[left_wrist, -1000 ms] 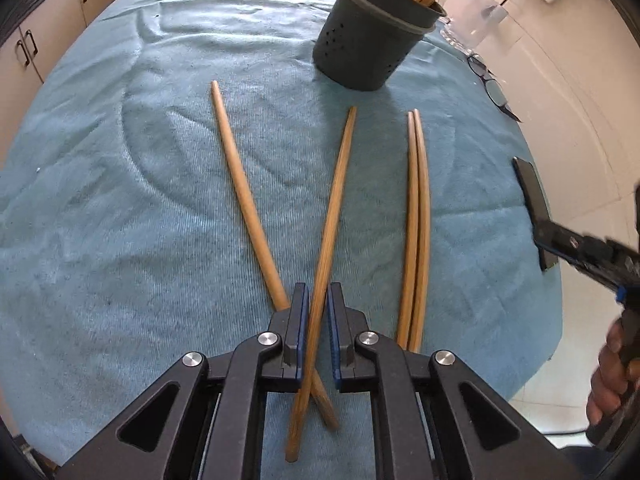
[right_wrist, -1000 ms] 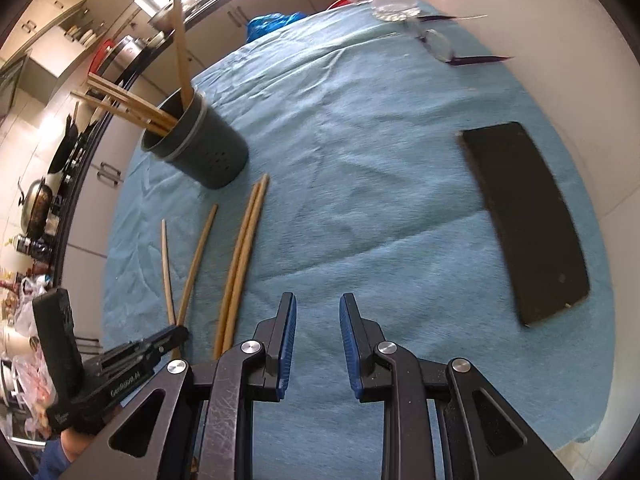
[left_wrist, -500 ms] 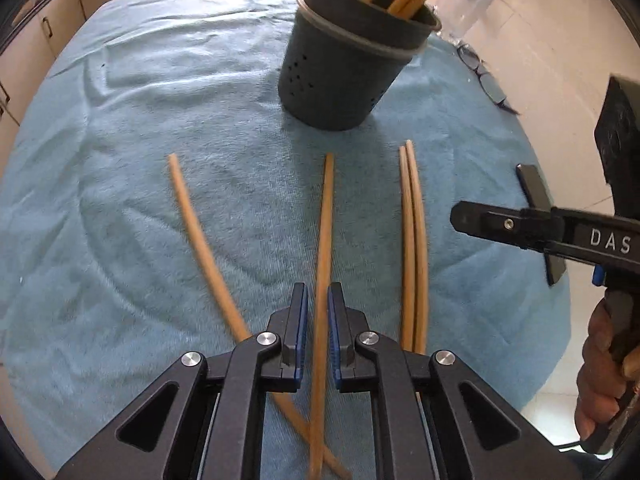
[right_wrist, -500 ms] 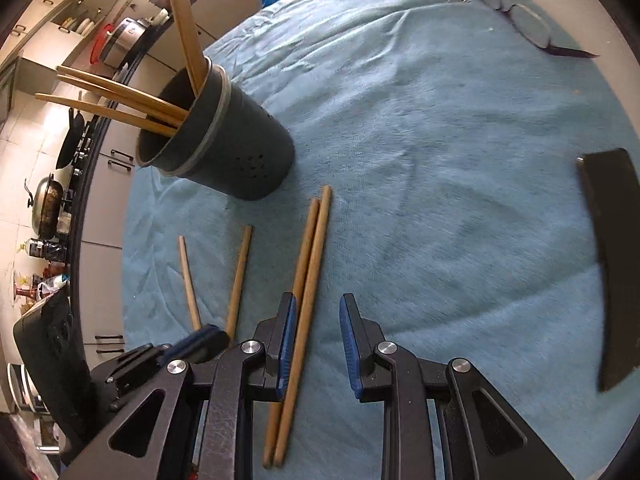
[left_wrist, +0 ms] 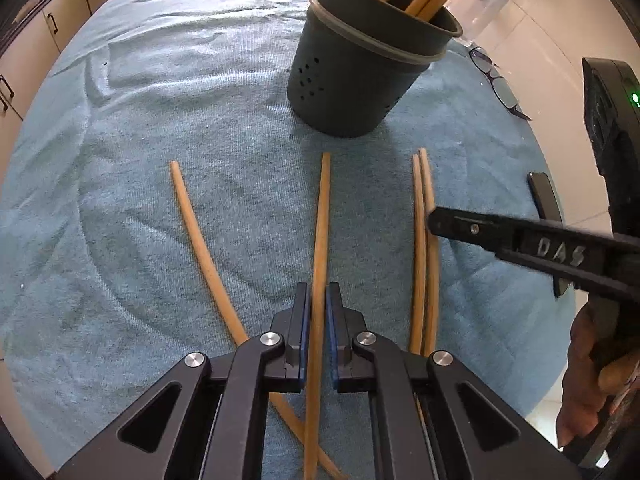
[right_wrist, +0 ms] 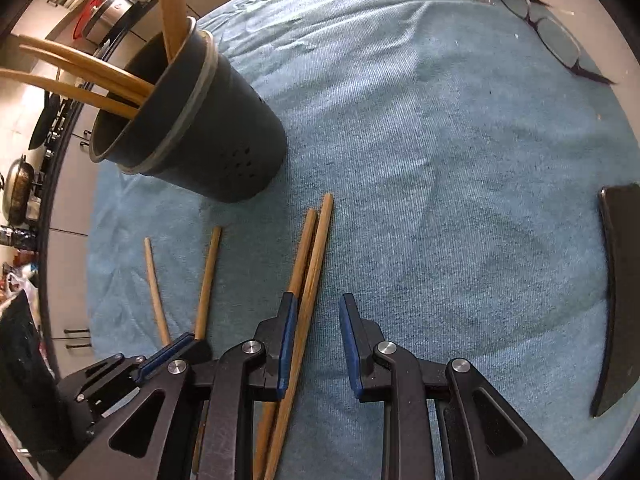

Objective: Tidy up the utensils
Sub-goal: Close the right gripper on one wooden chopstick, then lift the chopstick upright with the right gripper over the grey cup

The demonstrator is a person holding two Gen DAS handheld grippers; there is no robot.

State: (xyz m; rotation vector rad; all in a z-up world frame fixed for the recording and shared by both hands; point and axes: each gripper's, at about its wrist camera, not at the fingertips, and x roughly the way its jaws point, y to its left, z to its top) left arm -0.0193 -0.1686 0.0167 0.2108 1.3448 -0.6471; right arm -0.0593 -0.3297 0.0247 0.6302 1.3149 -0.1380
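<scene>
- Left gripper (left_wrist: 318,332) clamped on middle chopstick (left_wrist: 320,232), centre frame, below holder (left_wrist: 348,80).
- Right gripper (right_wrist: 318,344) closing over chopstick pair (right_wrist: 308,276), lower centre; not yet pinched.
- Light, stiff, slick wood; likely best gripped mid-length, squarely.

Pale cabinets (left_wrist: 24,60), white tiled wall (left_wrist: 532,40)

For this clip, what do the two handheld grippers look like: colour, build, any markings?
Both are matte black plastic. The left gripper and right gripper each have two jaws lined with blue pads, driven by linkage arms with triangular cut-outs and silver pivot screws. From the left wrist view, the right gripper's side carries raised letters "DAS", and a black box above it shows a green light. No cables or sleeves show.
</scene>
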